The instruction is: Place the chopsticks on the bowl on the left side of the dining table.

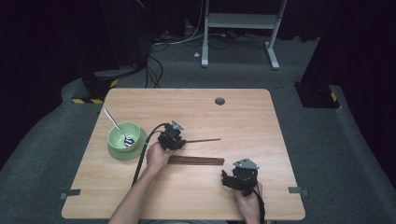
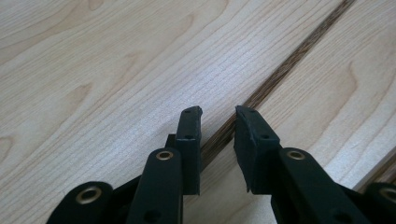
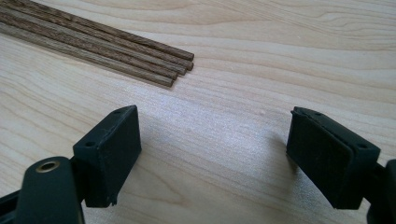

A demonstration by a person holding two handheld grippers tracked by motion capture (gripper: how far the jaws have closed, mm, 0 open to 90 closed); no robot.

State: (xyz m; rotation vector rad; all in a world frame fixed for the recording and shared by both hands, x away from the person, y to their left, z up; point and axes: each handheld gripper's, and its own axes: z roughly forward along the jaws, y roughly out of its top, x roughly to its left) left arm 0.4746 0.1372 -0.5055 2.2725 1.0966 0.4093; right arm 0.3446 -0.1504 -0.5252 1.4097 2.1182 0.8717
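Note:
A single dark wooden chopstick (image 1: 203, 140) lies on the table and runs right from my left gripper (image 1: 175, 140). In the left gripper view this chopstick (image 2: 289, 60) passes between the narrowly parted jaws of the left gripper (image 2: 218, 116), and a gap shows on each side of it, so the pads do not press on it. A bundle of several chopsticks (image 1: 196, 161) lies just nearer to me. My right gripper (image 1: 229, 179) rests low over the table, right of that bundle. In its own view the right gripper (image 3: 212, 135) stands wide open over bare wood, with the bundle's ends (image 3: 173, 65) ahead at the upper left.
A green bowl (image 1: 120, 133) with a metal spoon (image 1: 113, 121) in it stands on a green saucer (image 1: 122, 153) at the table's left. A round cable hole (image 1: 219, 101) sits near the far edge. Light wood table (image 1: 261, 121).

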